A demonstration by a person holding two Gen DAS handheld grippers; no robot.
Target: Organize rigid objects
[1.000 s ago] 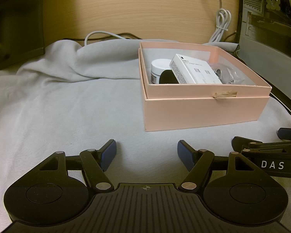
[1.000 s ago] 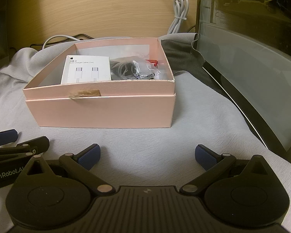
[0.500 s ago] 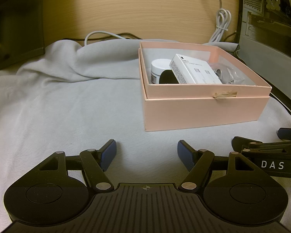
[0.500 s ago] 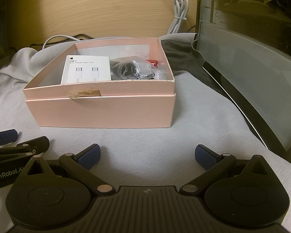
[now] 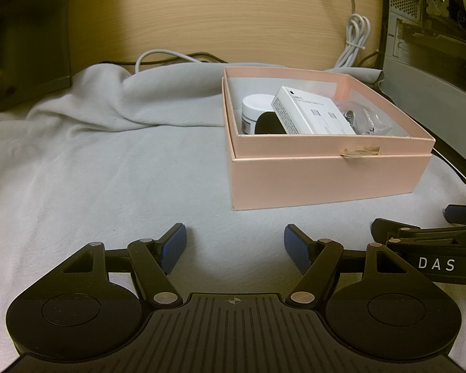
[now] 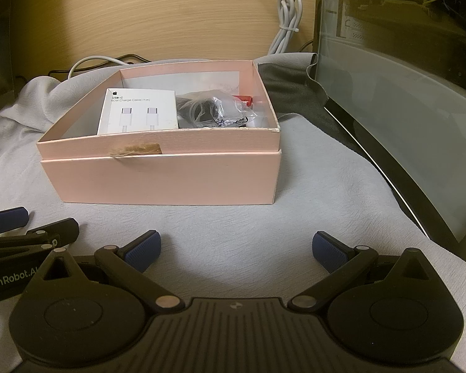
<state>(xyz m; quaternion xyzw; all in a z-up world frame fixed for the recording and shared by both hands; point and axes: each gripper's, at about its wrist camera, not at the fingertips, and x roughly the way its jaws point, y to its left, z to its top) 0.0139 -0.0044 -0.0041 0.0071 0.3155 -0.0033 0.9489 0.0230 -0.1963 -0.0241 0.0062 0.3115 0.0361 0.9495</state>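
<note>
A pink cardboard box (image 5: 326, 180) (image 6: 171, 177) stands open on a grey cloth. Inside lie a white USB-C cable carton (image 5: 313, 115) (image 6: 138, 115), a white round jar (image 5: 256, 108), a black round object (image 5: 268, 124), a clear bag of small parts (image 5: 362, 119) (image 6: 214, 108) and a red item (image 6: 244, 99). My left gripper (image 5: 234, 245) is open and empty, low over the cloth, in front of the box's left corner. My right gripper (image 6: 236, 248) is open and empty, in front of the box's right half.
The grey cloth (image 5: 93, 155) bunches up at the back left. A dark curved monitor (image 6: 404, 124) stands to the right. A wooden wall panel (image 5: 217, 15) with white cables (image 5: 355, 40) is behind. A dark panel (image 5: 21, 31) stands at far left.
</note>
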